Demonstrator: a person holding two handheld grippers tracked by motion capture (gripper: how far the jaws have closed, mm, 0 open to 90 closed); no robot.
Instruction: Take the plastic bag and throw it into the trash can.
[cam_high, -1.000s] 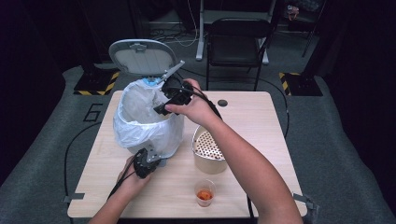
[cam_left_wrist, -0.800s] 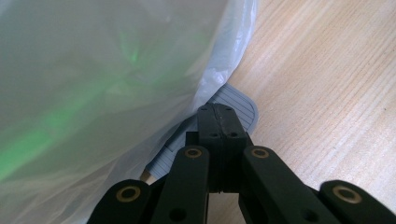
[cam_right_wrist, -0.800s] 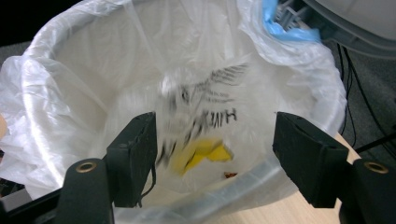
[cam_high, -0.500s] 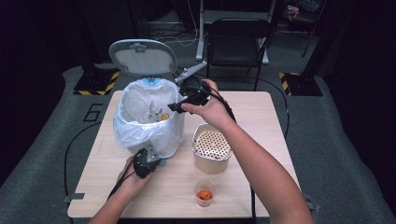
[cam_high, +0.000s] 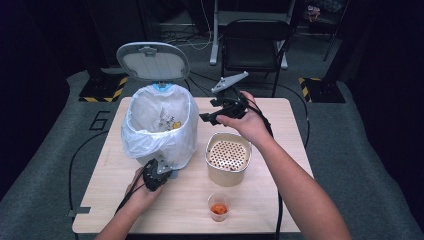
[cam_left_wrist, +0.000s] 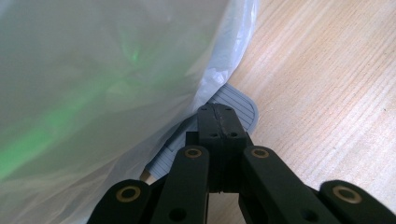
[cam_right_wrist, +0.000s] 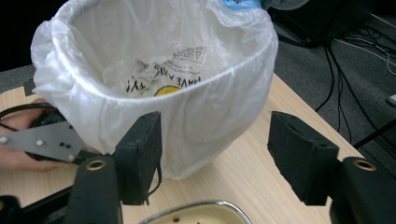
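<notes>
Right gripper (cam_high: 207, 118): I hold it in the air with its jaws wide apart and nothing between them; in its own view the gripper (cam_right_wrist: 215, 158) faces the bin's bagged side.
Left gripper (cam_high: 159, 167): I have its jaws closed together, pressed on the grey foot pedal (cam_left_wrist: 233, 109) at the bin's base, low on the surface (cam_high: 280, 200).
Bin (cam_high: 159, 125): just ahead of my left gripper (cam_left_wrist: 218, 122), lined with a white bag (cam_right_wrist: 154, 60), lid (cam_high: 152, 61) standing open behind it.
Strainer container (cam_high: 228, 157): below my right gripper, beside the bin.
Small cup (cam_high: 218, 206): nearer me, holding something orange.
</notes>
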